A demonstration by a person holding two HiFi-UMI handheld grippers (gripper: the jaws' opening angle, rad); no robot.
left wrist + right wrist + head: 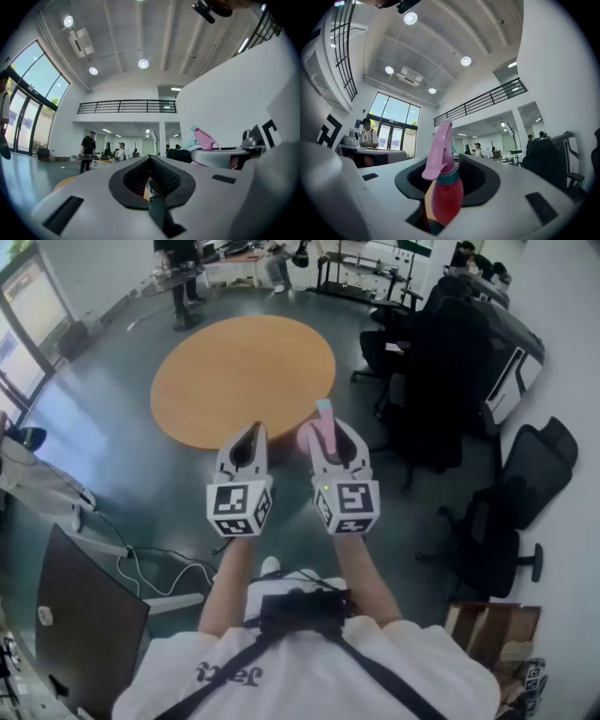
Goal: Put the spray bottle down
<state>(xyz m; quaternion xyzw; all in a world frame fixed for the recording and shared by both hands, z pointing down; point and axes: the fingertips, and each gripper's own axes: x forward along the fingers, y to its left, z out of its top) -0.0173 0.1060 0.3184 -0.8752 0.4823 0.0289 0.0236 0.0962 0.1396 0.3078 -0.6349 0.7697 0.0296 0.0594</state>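
Hall-like office room, grey-green floor [103, 427], dark chairs [497, 521] off to the right. Round wooden table [242, 371] lies ahead of and below both grippers — its near edge just past their tips, its centre somewhat to the left. Left gripper [250, 434] is closed on nothing. Right gripper [334, 430] clamps the spray bottle [443, 187] by its body, upright with the pink trigger head on top — a forward, lowering reach should seat its base.

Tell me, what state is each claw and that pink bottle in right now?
left claw: shut, nothing in it.
right claw: closed on the spray bottle.
spray bottle: upright, held off the ground, not yet put down.
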